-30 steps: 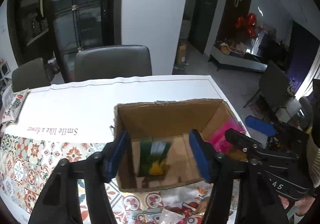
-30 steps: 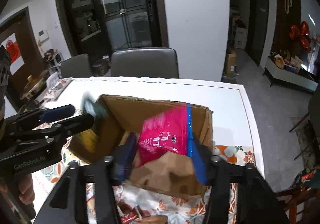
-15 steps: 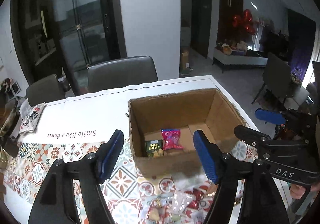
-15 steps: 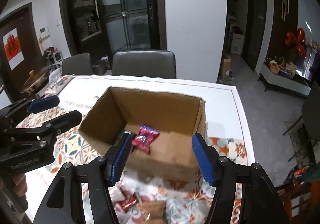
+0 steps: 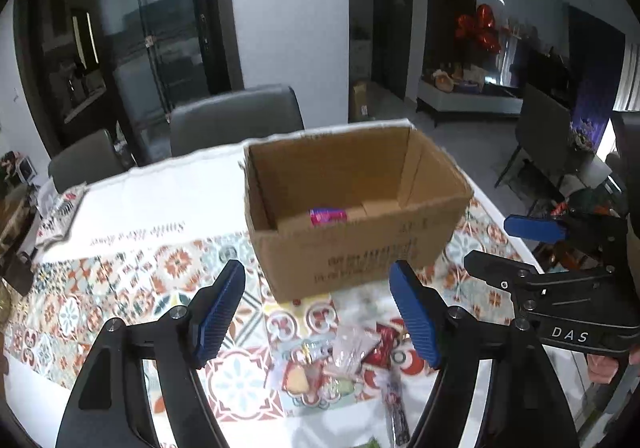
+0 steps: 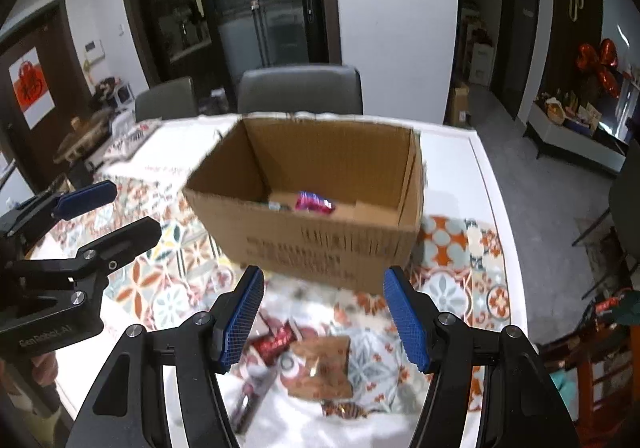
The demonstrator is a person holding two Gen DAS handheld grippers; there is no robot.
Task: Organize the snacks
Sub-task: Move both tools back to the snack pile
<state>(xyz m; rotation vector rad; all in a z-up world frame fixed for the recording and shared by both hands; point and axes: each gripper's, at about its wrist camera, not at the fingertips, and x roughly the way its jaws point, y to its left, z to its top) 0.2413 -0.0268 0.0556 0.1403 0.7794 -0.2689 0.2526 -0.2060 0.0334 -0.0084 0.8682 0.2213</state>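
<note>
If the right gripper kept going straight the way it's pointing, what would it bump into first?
Most likely the loose snacks on the table. The right gripper, open and empty, points down at the brown packet in front of the cardboard box. Depth is hard to judge in this view.

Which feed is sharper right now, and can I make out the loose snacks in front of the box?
Left wrist view: cardboard box fairly sharp, loose snacks smeared, fisheye bending the room edges. Right wrist view: motion blur softens the box and snacks; dim indoor light in both.
</note>
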